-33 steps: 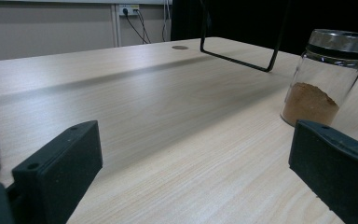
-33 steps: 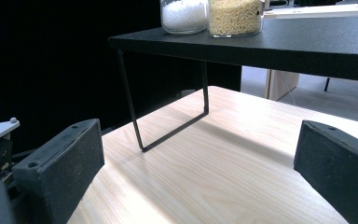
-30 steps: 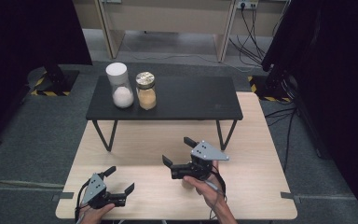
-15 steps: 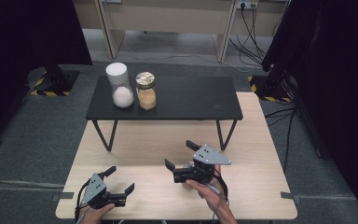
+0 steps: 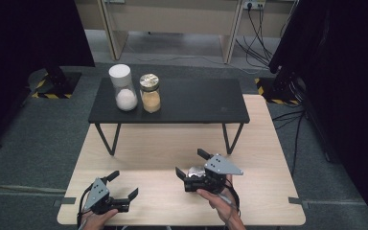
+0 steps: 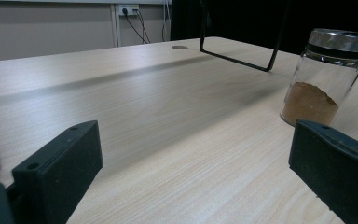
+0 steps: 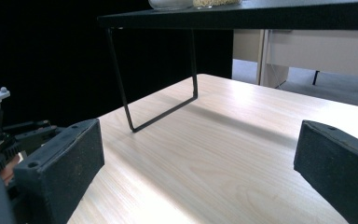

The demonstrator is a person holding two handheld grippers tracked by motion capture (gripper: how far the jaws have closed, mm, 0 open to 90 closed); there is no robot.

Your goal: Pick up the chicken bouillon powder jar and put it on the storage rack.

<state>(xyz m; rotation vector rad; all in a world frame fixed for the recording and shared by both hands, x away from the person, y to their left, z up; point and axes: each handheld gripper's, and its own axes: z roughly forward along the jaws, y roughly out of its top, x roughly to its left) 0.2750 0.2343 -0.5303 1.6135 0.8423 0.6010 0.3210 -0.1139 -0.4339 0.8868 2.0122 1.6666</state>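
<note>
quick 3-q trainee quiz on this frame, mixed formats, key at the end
1. True or false: the left tongs are shut.
2. The white-lidded jar on the black riser stands: A) alone, B) beside a jar of yellowish powder, C) on its side.
3. Fill in: in the left gripper view, the metal-lidded jar on the wooden table holds ___ powder.
Key: 1 false; 2 B; 3 brown.

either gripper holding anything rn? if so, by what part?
Nothing held. The left gripper and right gripper both have their jaws wide open over the wooden table, with bare tabletop between them.
</note>
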